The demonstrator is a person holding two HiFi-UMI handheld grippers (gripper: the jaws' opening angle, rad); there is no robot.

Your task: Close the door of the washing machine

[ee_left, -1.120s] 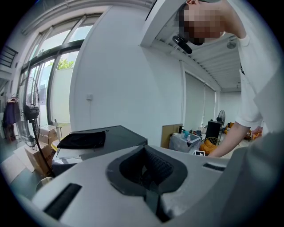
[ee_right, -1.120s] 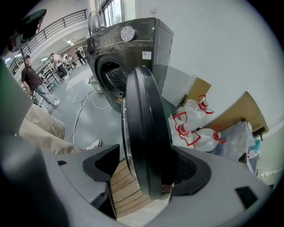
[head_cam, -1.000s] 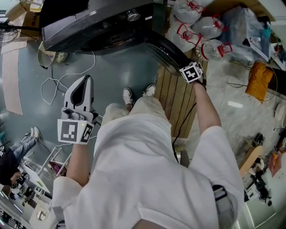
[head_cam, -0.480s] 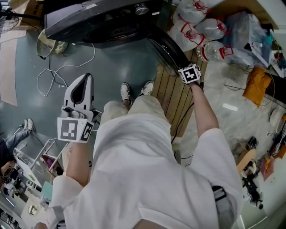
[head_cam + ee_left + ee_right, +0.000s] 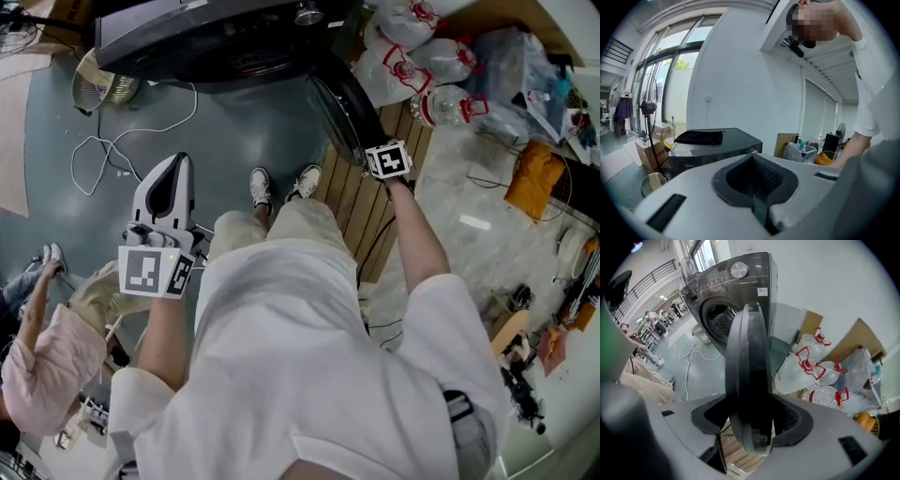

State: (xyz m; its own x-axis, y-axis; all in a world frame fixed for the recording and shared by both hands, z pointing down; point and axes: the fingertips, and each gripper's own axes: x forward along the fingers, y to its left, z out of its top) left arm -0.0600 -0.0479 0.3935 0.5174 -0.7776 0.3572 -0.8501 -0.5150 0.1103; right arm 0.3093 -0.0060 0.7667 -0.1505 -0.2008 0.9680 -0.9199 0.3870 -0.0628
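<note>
The dark front-loading washing machine stands at the top of the head view with its round door swung partway out. My right gripper points steeply down over the door's outer edge. In the right gripper view the door's black rim stands edge-on between the jaws of that gripper; they have just been closing and the pads sit against it. Behind it shows the drum opening. My left gripper hangs shut and empty left of the person's legs, aimed at the machine.
Bagged water bottles and an orange bag crowd the floor right of the door. A slatted wooden pallet lies below it. A white cable and a fan lie left of the machine. Another person stands at lower left.
The right gripper has shifted left and nearer with the door's edge, and the door has swung toward the machine. A person in pink has come into the lower left corner.
</note>
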